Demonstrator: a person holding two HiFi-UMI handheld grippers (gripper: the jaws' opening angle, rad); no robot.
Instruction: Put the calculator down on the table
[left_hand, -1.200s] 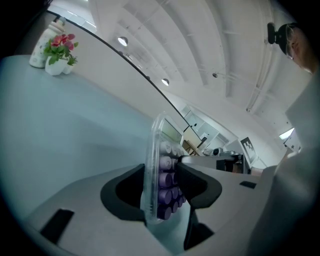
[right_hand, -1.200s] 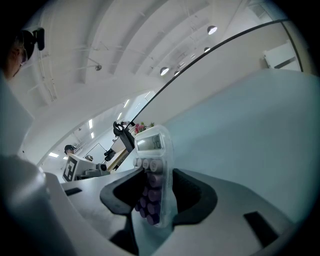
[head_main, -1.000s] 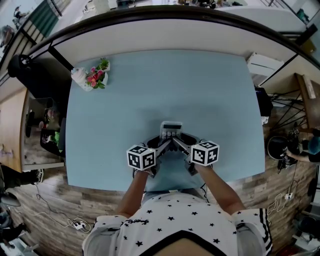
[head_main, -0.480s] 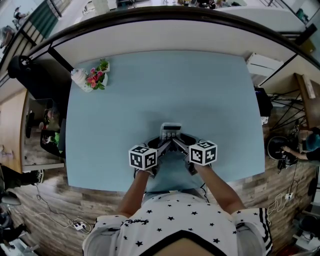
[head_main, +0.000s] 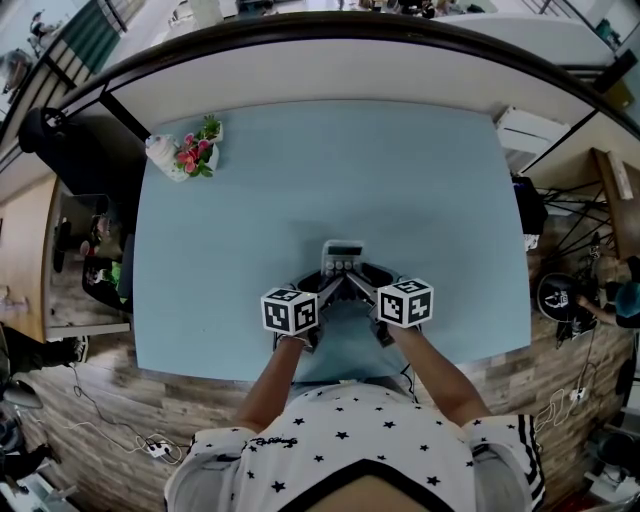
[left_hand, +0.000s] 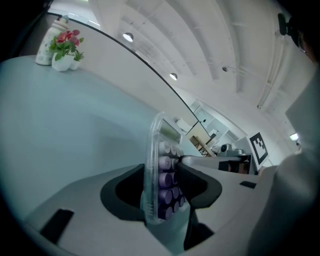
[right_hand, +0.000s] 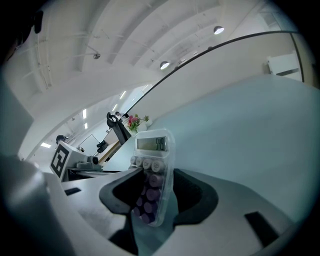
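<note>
A small clear calculator (head_main: 343, 258) with purple keys and a lit display is near the front middle of the pale blue table (head_main: 420, 180). Both grippers meet at its near end. In the left gripper view the calculator (left_hand: 160, 170) stands edge-on between the jaws. My left gripper (left_hand: 162, 192) is shut on it, one pad on its back and one on its keys. In the right gripper view the calculator (right_hand: 152, 170) sits slanted between the jaws. My right gripper (right_hand: 155, 197) holds it from the other side. The frames do not show whether it touches the tabletop.
A white pot of pink flowers (head_main: 188, 155) stands at the table's far left corner. A white box (head_main: 530, 128) is beyond the right edge and a dark chair (head_main: 45, 135) beyond the left. The person stands at the front edge.
</note>
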